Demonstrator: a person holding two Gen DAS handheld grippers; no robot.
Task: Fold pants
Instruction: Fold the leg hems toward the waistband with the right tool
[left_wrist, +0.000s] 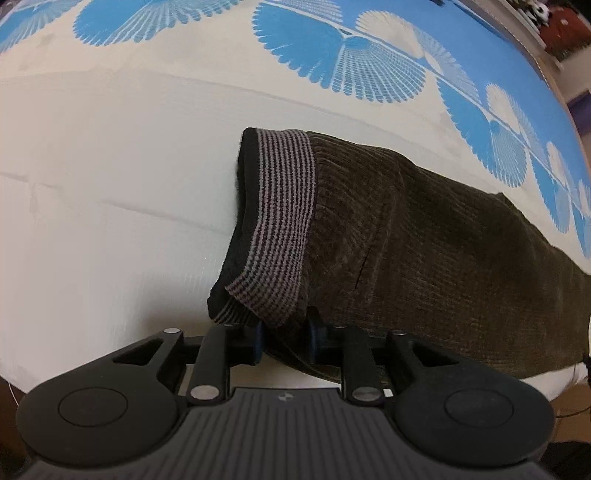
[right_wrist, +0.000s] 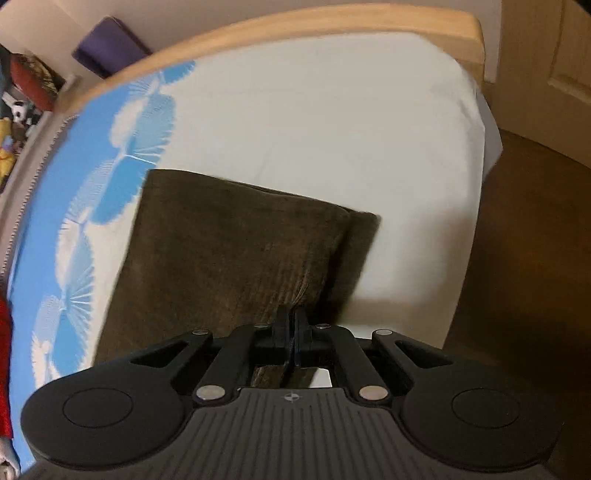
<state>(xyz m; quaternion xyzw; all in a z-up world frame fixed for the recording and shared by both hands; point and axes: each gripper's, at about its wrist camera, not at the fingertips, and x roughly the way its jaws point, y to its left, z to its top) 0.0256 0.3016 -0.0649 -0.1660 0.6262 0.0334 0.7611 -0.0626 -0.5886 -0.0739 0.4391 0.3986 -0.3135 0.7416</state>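
Left wrist: left gripper (left_wrist: 284, 338) pinches pants (left_wrist: 424, 243) waistband corner; right gripper (right_wrist: 294, 332) clamped on hem.

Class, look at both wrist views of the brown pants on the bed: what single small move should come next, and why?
Probably lift both ends together and carry the leg end toward the striped waistband. The left hand-held gripper pinches the pants beside that waistband, the right hand-held gripper is shut on the leg-end fabric, and the pants lie stretched long on the bed.
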